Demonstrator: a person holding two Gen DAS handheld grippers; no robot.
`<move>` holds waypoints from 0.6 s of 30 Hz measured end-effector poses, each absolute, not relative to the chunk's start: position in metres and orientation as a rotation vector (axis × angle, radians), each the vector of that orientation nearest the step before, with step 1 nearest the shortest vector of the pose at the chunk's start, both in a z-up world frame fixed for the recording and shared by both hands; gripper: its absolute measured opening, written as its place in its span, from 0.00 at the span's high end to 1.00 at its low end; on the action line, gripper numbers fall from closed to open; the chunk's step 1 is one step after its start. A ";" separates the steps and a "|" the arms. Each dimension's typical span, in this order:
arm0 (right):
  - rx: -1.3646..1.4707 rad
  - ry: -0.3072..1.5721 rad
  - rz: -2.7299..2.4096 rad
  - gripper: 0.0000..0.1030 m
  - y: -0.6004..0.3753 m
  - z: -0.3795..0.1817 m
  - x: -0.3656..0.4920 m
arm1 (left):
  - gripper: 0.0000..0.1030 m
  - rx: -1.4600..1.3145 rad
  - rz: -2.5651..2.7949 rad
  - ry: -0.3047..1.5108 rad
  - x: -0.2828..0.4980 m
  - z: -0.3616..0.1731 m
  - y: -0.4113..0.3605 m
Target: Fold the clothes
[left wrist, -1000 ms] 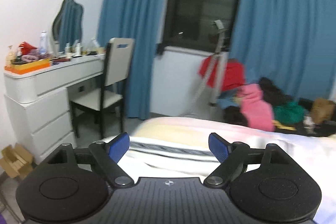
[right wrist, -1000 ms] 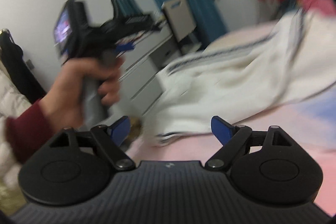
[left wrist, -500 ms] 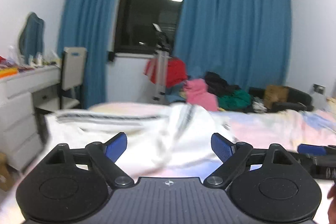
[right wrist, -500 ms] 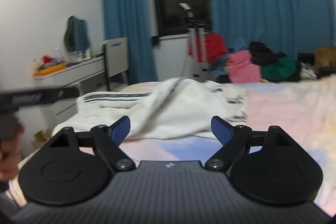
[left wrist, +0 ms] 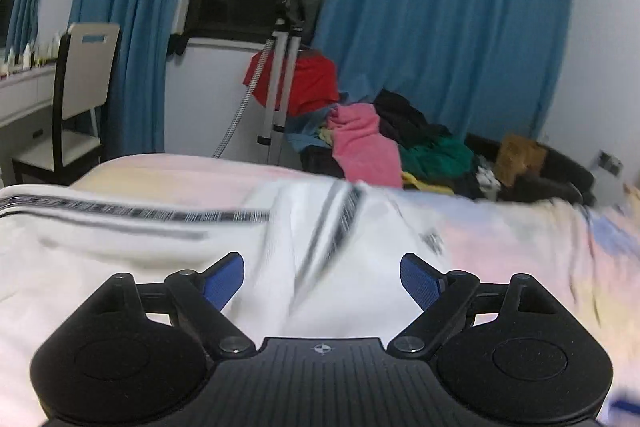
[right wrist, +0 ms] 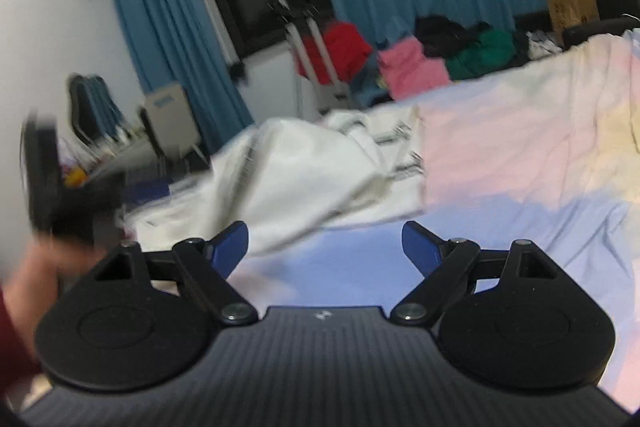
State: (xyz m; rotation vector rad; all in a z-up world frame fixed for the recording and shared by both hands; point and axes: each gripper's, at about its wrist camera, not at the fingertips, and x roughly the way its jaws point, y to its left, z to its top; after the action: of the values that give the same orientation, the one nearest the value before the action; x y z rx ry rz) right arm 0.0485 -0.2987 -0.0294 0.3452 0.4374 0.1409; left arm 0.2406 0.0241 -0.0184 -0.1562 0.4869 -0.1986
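Fold barely begun: white garment still a rumpled heap on the bed.

Bed (right wrist: pixel 520 147) with pastel sheet carries the white striped garment (left wrist: pixel 160 247), bunched near its window-side corner, no tidy fold visible, all folds left. Left gripper (left wrist: pixel 322 277) over the garment, jaws closing, pads not pressing cloth. Right gripper (right wrist: pixel 325 247) just short of the garment, released, empty.

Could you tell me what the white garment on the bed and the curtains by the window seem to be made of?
The white garment looks like soft knit fabric, matte, with dark striped trim; it slumps in loose folds, though blur hides the weave. The curtains look like a heavier woven cloth, blue and matte, hanging in regular vertical pleats. The bed sheet looks like thin, creased cotton, probably.
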 end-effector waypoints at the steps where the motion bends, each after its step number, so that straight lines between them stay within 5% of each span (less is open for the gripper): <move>1: 0.339 0.449 0.121 0.16 -0.302 -0.036 0.056 | 0.19 -0.172 -0.182 0.497 0.263 -0.018 0.023; 6: 0.468 0.523 0.072 0.17 -0.324 -0.066 0.100 | 0.25 -0.214 -0.124 0.559 0.360 -0.022 0.017; 11: 0.501 0.573 0.045 0.17 -0.332 -0.096 0.129 | 0.60 -0.149 -0.152 0.630 0.400 -0.032 0.000; 13: 0.522 0.586 0.037 0.17 -0.334 -0.103 0.136 | 0.88 -0.105 -0.184 0.632 0.394 -0.034 -0.007; 18: 0.540 0.575 0.024 0.17 -0.337 -0.105 0.137 | 0.94 0.040 -0.260 0.531 0.328 -0.019 -0.021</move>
State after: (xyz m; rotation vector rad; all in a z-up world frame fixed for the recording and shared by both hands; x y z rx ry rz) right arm 0.1371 -0.3375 -0.1055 0.5397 0.5752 0.0240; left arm 0.3279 -0.0211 -0.0185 0.0398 0.5310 -0.2600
